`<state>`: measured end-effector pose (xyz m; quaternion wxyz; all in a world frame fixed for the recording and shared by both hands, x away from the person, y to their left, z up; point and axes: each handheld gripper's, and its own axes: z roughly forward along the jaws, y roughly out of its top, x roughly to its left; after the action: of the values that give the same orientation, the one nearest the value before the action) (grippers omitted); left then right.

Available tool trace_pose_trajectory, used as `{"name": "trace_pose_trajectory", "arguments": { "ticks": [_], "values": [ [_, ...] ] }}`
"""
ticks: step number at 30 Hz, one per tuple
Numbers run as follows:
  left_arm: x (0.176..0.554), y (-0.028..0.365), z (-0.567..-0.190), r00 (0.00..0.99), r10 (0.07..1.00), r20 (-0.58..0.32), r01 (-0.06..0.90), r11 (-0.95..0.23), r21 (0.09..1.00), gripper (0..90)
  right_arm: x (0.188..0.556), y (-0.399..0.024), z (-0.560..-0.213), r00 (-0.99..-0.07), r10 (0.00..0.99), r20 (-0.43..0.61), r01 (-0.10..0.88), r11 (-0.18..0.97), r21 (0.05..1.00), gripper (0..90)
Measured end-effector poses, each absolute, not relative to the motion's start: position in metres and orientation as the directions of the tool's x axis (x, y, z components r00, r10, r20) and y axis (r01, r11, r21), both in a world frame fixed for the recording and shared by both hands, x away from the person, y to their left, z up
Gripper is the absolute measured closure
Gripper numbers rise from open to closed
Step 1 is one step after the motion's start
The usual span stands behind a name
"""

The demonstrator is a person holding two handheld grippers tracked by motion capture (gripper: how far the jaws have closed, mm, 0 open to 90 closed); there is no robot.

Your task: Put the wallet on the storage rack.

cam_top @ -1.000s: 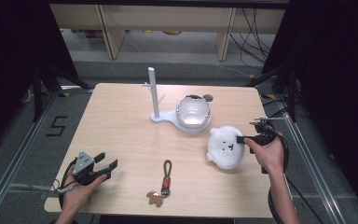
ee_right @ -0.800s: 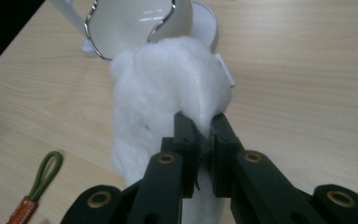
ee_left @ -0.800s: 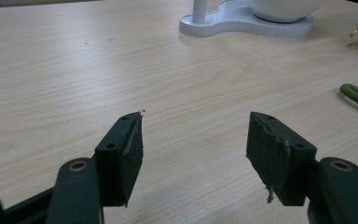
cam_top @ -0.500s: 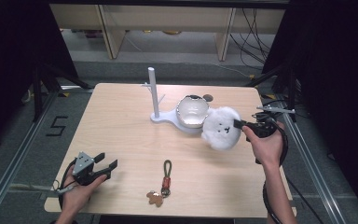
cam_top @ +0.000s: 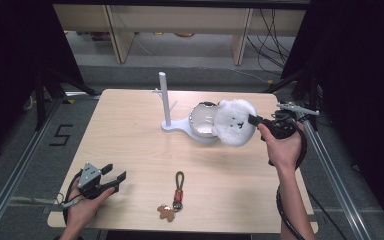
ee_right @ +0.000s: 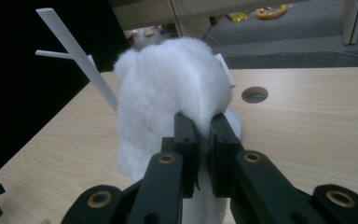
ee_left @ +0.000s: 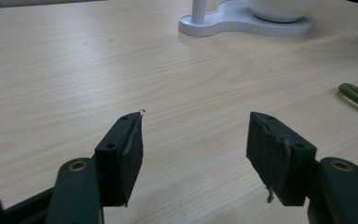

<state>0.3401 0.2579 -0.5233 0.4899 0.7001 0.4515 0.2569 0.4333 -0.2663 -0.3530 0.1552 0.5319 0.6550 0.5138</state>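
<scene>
We have the table (cam_top: pixel 130 150) mostly bare. The stand (cam_top: pixel 166 102) sits at the far middle with its bowl (cam_top: pixel 202 120) on the base. Big change in the last second: our right gripper (cam_top: pixel 254 120) lifted the plush (cam_top: pixel 234 122) off the table near the right edge and swung it left. It's now airborne, hanging over the bowl's right rim. In the right gripper view the jaws are pinched narrow on a fold of plush fur (ee_right: pixel 168 93), so the grip looks solid. We read that as carry nearly done, with the drop into the bowl or a hang on the stand next. Our left gripper (cam_top: pixel 116 178) hasn't budged at the near left, jaws wide, nothing in them. Keychain (cam_top: pixel 175 197) lies untouched near the front edge.
</scene>
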Motion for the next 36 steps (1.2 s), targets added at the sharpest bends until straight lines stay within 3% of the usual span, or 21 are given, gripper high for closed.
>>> {"name": "trace_pose_trajectory", "arguments": {
  "ticks": [13, 17, 36],
  "values": [
    [0.34, 0.258, -0.524, 0.462, 0.883, -0.085, 0.379, -0.11, 0.919, 35.8, 0.453, -0.255, -0.348, -0.402, 0.857, 0.323, 0.483, -0.102, 0.87, 85.0],
    [0.34, 0.257, -0.524, 0.458, 0.884, -0.09, 0.382, -0.104, 0.918, 35.8, 0.458, -0.248, -0.347, -0.384, 0.852, 0.356, 0.5, -0.133, 0.856, 85.0],
    [0.34, 0.258, -0.524, 0.463, 0.881, -0.098, 0.382, -0.098, 0.919, 35.8, 0.495, -0.218, -0.364, -0.364, 0.87, 0.331, 0.496, -0.12, 0.86, 84.9]
  ]
}}
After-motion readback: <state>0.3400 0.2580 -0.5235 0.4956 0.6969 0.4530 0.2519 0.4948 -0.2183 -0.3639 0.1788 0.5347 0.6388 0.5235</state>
